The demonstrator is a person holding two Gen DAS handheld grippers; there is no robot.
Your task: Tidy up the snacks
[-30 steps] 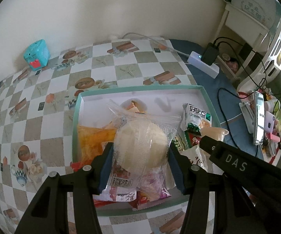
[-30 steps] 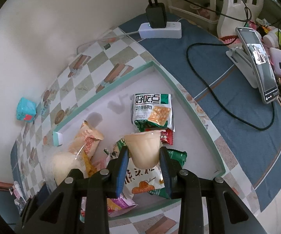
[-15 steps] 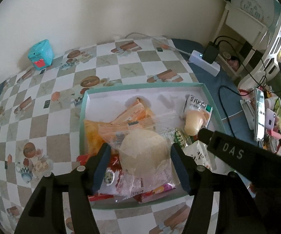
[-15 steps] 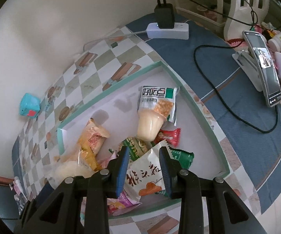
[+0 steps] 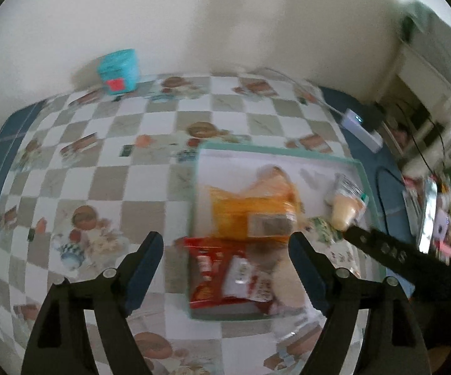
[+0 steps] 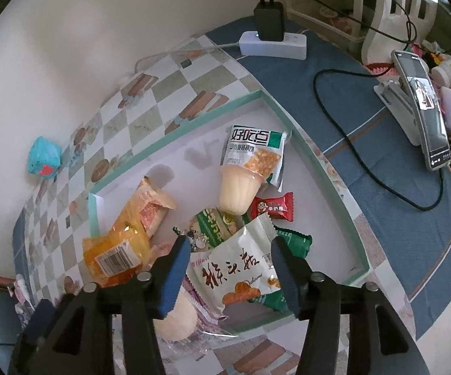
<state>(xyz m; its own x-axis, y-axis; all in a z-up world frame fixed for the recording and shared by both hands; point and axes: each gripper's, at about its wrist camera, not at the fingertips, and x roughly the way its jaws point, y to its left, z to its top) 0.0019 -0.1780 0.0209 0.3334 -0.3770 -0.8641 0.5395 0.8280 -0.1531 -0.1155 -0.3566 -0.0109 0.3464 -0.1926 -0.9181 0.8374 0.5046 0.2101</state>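
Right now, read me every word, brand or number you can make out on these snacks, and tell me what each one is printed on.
"好吃点": green-and-white cracker packet at the tray's far side.
"猴头菇": white biscuit packet between the right gripper's fingers.
"牛奶糖", roughly: red candy wrapper; small, uncertain.
Barcode label on the orange bag: digits too small.
Green wrapper: unreadable.
Left wrist view: motion-blurred, nothing legible.
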